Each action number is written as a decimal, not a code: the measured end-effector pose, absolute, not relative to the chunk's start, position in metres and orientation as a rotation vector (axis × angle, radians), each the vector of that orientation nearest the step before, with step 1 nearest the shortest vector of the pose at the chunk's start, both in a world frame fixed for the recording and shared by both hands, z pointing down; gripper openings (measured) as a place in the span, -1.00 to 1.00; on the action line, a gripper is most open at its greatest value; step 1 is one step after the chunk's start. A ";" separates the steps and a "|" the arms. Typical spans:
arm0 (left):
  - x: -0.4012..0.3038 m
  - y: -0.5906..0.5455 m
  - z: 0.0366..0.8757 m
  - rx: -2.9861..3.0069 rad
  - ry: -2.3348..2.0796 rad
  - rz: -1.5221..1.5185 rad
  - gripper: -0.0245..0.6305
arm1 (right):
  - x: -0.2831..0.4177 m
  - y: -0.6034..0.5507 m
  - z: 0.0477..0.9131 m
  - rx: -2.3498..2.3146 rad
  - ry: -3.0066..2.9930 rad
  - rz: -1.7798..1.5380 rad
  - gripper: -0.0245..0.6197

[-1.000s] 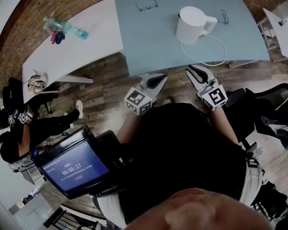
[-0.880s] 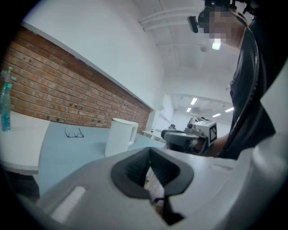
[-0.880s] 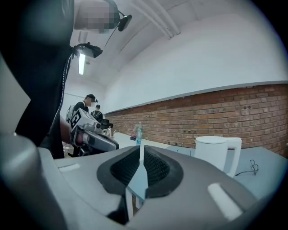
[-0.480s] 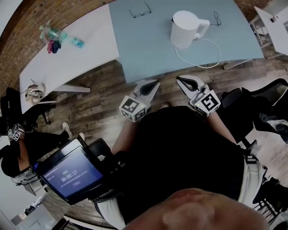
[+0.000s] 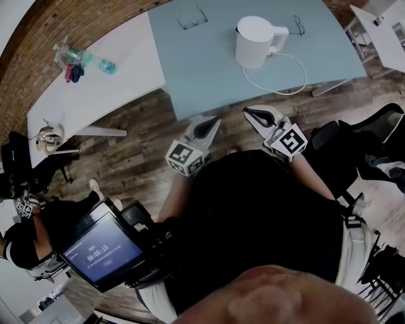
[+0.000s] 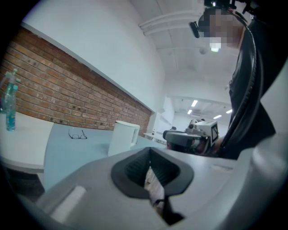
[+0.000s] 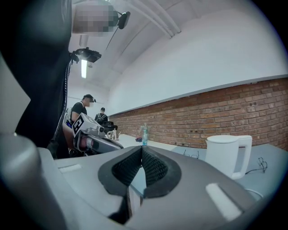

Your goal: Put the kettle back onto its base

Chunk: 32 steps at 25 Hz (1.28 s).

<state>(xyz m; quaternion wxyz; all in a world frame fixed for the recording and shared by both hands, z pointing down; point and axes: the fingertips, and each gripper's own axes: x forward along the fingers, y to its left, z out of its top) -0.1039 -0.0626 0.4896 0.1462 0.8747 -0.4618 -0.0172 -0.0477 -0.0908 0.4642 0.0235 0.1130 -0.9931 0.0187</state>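
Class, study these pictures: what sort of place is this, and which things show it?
Probably an office or lab workroom: long pale blue desk, white plastic electric kettle, red brick wall, ceiling strip lights.

Glasses (image 5: 191, 19) on blue table (image 5: 202, 66); bottle (image 5: 88, 58) on white table (image 5: 95, 95).

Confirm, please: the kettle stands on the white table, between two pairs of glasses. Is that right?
Not quite. The kettle stands on the blue table, not the white table, as the head view shows. The rest holds: one pair of glasses lies left of it, another pair right.
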 end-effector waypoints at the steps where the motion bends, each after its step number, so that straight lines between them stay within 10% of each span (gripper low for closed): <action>1: -0.104 -0.063 0.489 2.519 -1.328 -0.050 -0.92 | -0.048 -0.091 0.464 0.348 -3.074 0.055 -0.91; 32: -0.017 -0.030 0.475 2.614 -1.251 -0.047 -0.92 | 0.012 -0.048 0.459 0.303 -3.050 0.010 -0.91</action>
